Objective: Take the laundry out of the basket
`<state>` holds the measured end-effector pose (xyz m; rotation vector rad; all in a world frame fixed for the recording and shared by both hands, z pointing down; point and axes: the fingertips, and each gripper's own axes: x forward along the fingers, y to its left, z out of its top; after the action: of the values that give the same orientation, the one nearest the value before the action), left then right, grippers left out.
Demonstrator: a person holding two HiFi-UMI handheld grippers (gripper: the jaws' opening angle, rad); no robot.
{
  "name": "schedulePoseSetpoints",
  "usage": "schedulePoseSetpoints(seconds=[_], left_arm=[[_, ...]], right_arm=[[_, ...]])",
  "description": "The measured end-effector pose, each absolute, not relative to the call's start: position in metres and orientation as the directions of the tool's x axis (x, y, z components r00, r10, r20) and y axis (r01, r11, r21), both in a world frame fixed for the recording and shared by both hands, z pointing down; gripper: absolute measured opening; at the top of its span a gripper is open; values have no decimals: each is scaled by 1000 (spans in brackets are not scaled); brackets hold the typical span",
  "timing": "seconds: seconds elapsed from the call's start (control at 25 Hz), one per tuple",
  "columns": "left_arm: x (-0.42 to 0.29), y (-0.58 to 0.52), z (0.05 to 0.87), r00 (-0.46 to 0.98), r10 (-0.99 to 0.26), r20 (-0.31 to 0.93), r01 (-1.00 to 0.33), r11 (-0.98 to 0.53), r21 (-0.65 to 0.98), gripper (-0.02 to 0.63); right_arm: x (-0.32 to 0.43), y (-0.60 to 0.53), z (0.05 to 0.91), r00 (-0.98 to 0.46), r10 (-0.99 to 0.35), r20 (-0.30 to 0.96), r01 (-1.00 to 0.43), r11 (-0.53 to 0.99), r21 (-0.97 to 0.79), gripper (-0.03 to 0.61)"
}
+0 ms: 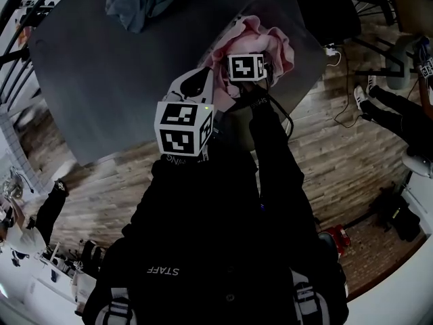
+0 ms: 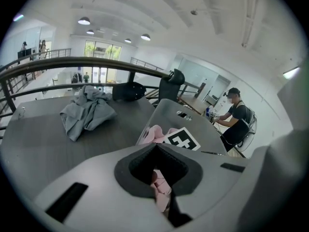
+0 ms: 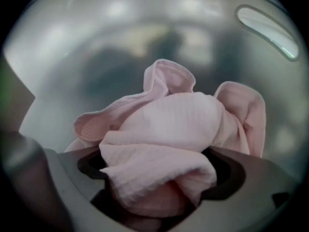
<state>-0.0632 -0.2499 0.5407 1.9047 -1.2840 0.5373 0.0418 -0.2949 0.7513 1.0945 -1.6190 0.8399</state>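
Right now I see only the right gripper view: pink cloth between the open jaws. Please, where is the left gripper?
Observer: The left gripper is at the near side of the basket, with some pink cloth pinched in its jaws.
Operator: Is any laundry already outside?
Observer: Yes. A grey-blue garment lies crumpled on the table, apart from the basket.
Operator: Is somebody near?
Observer: A person sits beyond the basket, looking down at something.
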Motion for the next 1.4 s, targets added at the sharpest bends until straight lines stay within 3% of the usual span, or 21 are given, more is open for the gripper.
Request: schedulePoseSetpoints(seconds=[0.44, 0.72, 1.08, 1.2, 1.24, 1.32, 1.4], left_arm=[[-62, -244, 536, 422, -614, 667, -906, -250, 343, 2], [-67, -231, 525, 404, -633, 661, -914, -246, 324, 2], [-86, -217, 487, 373, -700, 609, -925, -232, 300, 0], [-88, -211, 479, 368, -709, 601, -927, -229, 297, 0], [-89, -209, 478, 365, -711, 601, -928, -227, 296, 0], [-90, -206, 477, 360, -712, 603, -930, -223, 292, 0], [-92, -205, 479, 355, -713, 605, -932, -220, 289, 0]], right_arm=[[47, -305, 764, -18, -272, 962, -944, 321, 73, 523], [56, -303, 748, -4, -319, 948, -958, 274, 88, 286], [51, -293, 659, -94, -458, 884, -971, 237, 19, 121], [50, -282, 658, -97, -443, 891, -961, 274, 32, 128], [51, -280, 664, -91, -431, 898, -954, 296, 45, 160], [52, -281, 674, -82, -423, 902, -942, 328, 68, 314], [51, -285, 680, -99, -412, 906, -942, 333, 48, 412]])
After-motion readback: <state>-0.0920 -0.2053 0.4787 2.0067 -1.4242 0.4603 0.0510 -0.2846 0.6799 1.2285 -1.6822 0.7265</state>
